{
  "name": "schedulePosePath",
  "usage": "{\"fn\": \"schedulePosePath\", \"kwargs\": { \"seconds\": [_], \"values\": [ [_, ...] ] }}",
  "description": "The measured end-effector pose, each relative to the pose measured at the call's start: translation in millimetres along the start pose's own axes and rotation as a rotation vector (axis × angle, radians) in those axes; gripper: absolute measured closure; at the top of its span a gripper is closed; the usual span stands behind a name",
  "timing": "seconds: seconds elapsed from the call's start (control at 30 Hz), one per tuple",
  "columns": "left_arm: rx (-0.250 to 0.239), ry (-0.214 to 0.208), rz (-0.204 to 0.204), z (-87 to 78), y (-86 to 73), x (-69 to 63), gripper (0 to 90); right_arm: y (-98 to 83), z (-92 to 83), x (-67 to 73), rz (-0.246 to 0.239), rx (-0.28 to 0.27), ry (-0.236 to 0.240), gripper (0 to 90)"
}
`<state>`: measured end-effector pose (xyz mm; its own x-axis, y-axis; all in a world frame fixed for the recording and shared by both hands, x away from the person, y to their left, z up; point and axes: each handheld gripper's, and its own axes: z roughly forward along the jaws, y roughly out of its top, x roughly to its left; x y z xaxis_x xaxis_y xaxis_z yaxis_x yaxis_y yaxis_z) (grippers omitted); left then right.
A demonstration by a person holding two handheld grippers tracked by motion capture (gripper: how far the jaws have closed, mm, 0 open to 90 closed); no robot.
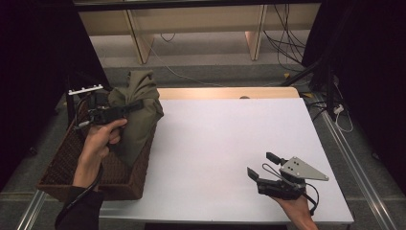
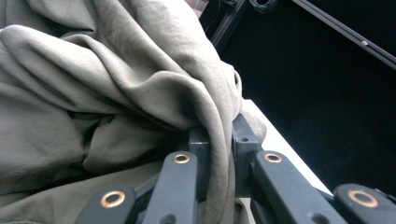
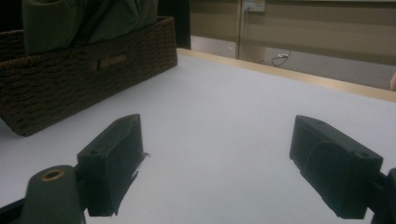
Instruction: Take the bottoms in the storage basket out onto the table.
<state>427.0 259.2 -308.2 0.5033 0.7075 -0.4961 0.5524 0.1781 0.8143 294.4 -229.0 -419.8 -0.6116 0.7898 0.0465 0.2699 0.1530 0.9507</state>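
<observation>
At the left of the high view, the cloth [image 1: 136, 108] is bunched into a tall olive heap that stands partly in the basket [image 1: 72, 165] and spills over its right rim toward the table [image 1: 215, 139]. The lifting looks under way, not finished: much of the cloth sits above the rim, but its lower folds hang inside the basket and none of it lies spread on the white top. What is left, as I judge it, is to carry the heap clear and set it down on the table.

The left gripper [image 1: 125, 108] is clamped on a fold of cloth [image 2: 217, 140]; in the left gripper view the fabric runs pinched between the two jaws. The left hand [image 1: 103, 136] reaches up from the lower left, forearm over the basket, gripper pointing right and level.

At the lower right, the right gripper [image 1: 262, 166] rests low over the table with jaws wide apart and nothing between them, pointing toward the upper left. The right hand [image 1: 297, 206] enters from the bottom edge.
</observation>
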Motion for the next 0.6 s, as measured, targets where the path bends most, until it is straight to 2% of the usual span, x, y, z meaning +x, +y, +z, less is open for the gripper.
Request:
{"fn": "schedulePosePath", "kwargs": {
  "seconds": [0.6],
  "values": [
    [0.03, -0.105, 0.056, 15.4, -0.6, -35.7, 82.7, -0.3, 0.7, -1.3, 0.014, -0.006, 0.0, 18.4]
  ]
}}
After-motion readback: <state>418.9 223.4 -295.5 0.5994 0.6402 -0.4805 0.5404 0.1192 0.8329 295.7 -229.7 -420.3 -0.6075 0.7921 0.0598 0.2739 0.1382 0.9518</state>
